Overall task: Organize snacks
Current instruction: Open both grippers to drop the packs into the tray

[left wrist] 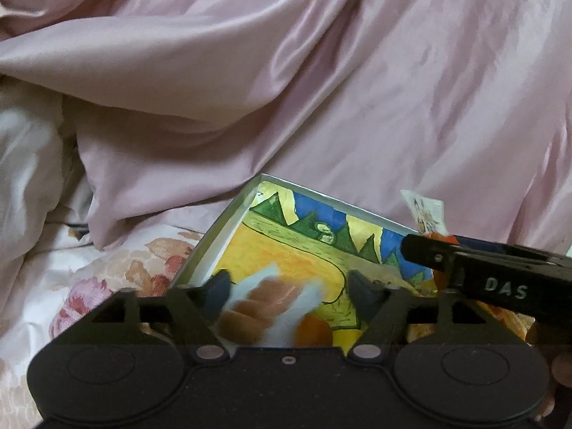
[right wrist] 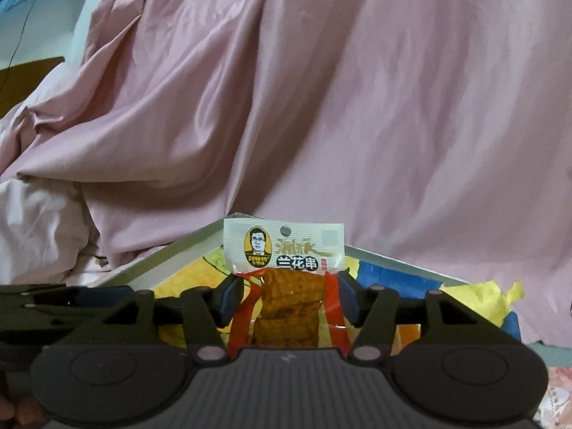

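Observation:
A shallow box with a colourful painted bottom (yellow, green, blue) lies on the bed; it also shows in the right wrist view. My left gripper hangs open over the box, and a blurred white-and-brown snack packet lies between and below its fingers. My right gripper is shut on a clear red-and-white snack packet with Chinese writing and holds it upright above the box. That gripper and packet also show at the right of the left wrist view.
A rumpled pink satin quilt rises behind the box. A floral sheet lies to the left. Torn yellow and blue paper sits at the box's right edge.

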